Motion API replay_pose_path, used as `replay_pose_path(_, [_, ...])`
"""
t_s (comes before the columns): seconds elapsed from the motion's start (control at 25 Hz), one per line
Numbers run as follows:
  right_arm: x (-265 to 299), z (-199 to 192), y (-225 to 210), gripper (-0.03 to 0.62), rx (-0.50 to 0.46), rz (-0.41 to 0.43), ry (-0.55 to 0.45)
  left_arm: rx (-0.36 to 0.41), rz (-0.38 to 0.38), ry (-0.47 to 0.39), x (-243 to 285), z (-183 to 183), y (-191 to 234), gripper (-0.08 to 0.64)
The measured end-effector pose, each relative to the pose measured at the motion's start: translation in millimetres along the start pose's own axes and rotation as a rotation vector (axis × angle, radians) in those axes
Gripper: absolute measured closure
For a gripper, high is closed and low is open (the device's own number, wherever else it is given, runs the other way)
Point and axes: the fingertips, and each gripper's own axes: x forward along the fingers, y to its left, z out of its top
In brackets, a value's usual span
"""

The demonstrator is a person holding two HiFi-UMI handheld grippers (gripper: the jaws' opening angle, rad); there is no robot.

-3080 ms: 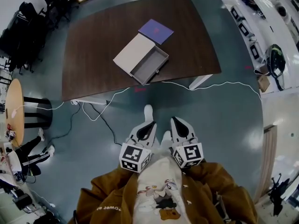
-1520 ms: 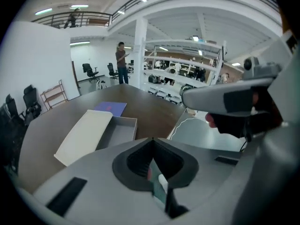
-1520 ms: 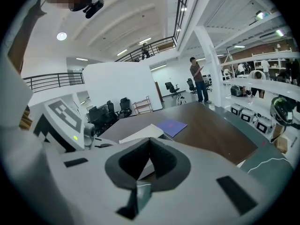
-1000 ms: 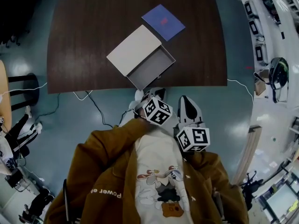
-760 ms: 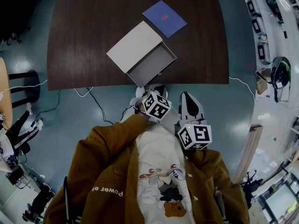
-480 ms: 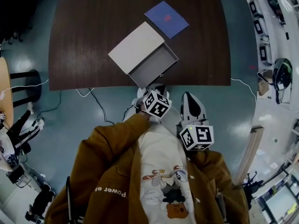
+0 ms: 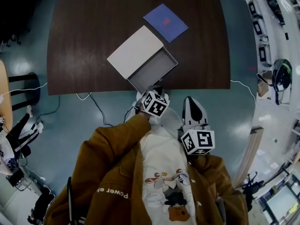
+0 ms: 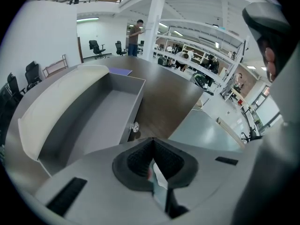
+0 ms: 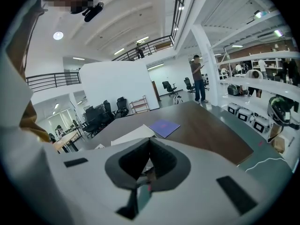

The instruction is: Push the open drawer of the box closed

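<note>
A flat box with a beige sleeve lies on the dark wooden table. Its grey drawer is pulled out towards the table's near edge and is empty. My left gripper is shut, its tips just short of the drawer's front at the table edge. In the left gripper view the drawer and its small front knob lie just beyond the closed left gripper. My right gripper hangs shut over the floor, lower and to the right, short of the table. It holds nothing.
A purple booklet lies on the table behind the box. Cables run over the floor below the table's near edge. A round side table and chairs stand at the left, shelving at the right. People stand far behind the table.
I have come up to the table since the earliest frame. Over the last second the left gripper has crept forward towards the drawer front, and the right gripper has sunk back a little.
</note>
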Motion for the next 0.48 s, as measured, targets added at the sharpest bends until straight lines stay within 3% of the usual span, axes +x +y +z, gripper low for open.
replay_pose_path(0.48, [7.3,4.4,1.1,0.586,0.008,-0.006,-0.002,-0.01,-0.018,-0.008,-1.3,8.4,2.0,0.554])
